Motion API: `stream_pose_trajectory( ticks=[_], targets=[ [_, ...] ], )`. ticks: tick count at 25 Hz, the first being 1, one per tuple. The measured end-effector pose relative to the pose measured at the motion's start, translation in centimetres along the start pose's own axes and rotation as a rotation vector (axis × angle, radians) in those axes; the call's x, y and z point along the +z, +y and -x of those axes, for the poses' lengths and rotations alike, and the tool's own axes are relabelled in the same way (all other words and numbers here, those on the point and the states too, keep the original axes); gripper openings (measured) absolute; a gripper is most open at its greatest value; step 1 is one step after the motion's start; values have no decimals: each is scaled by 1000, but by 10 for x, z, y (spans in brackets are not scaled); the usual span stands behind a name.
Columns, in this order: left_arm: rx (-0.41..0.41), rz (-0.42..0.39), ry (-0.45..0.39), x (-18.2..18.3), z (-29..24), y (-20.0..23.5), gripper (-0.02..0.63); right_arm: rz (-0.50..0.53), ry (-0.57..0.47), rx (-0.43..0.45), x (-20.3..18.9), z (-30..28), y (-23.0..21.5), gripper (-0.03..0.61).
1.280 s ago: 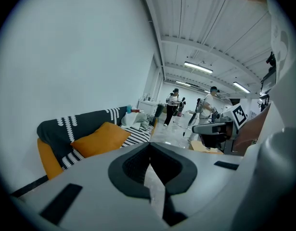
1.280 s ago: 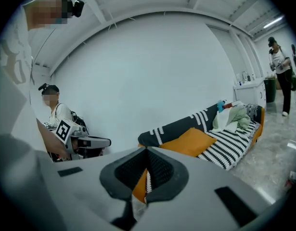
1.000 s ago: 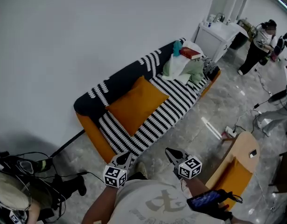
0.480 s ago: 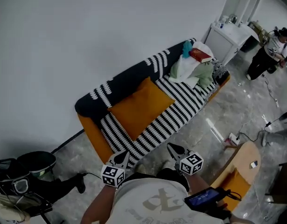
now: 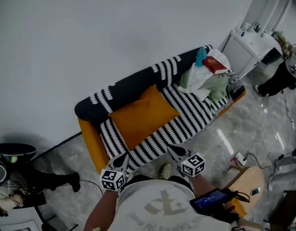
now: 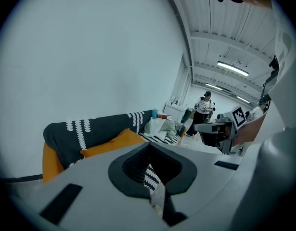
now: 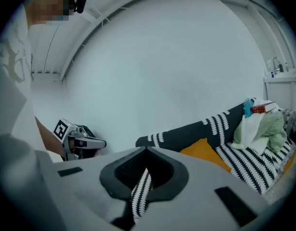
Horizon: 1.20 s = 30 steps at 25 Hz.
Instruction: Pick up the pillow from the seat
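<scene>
The orange pillow [image 5: 143,115] lies on the seat of the striped sofa [image 5: 188,112], leaning on its dark backrest. The left gripper [image 5: 122,159] and the right gripper [image 5: 173,149] hover near the sofa's front edge, jaws closed, empty.

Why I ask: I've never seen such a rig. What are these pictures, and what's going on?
No robot here: a person holds a two-jaw gripper in each hand. The overhead picture comes from a camera on the person's head, looking down at the left gripper and right gripper. The other two come from cameras riding on each gripper, looking along its jaws. Both grippers are shut and hold nothing. Ahead stands a striped sofa with an orange pillow on its seat, plus a pile of clothes and a red book at one end.
</scene>
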<state>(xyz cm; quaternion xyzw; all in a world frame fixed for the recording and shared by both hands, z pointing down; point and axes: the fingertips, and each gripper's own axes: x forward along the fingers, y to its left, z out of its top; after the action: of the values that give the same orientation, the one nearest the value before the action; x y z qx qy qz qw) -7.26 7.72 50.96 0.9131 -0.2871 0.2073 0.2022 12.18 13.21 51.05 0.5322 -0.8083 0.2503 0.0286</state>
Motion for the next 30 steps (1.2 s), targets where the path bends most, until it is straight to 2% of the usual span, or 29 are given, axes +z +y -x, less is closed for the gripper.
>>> stream_pose_trajectory(
  ticks=[7, 14, 22, 30],
  targets=[
    [112, 37, -28, 11, -22, -14, 9, 40, 48, 114, 18, -8, -43, 12],
    [171, 91, -15, 9, -30, 5, 9, 23, 94, 154, 24, -45, -65, 12],
    [201, 146, -24, 8, -43, 57, 9, 46, 148, 181, 34, -103, -69, 12],
    [174, 165, -19, 18, -72, 107, 9, 106, 200, 143, 55, -153, -80, 12]
  ],
)
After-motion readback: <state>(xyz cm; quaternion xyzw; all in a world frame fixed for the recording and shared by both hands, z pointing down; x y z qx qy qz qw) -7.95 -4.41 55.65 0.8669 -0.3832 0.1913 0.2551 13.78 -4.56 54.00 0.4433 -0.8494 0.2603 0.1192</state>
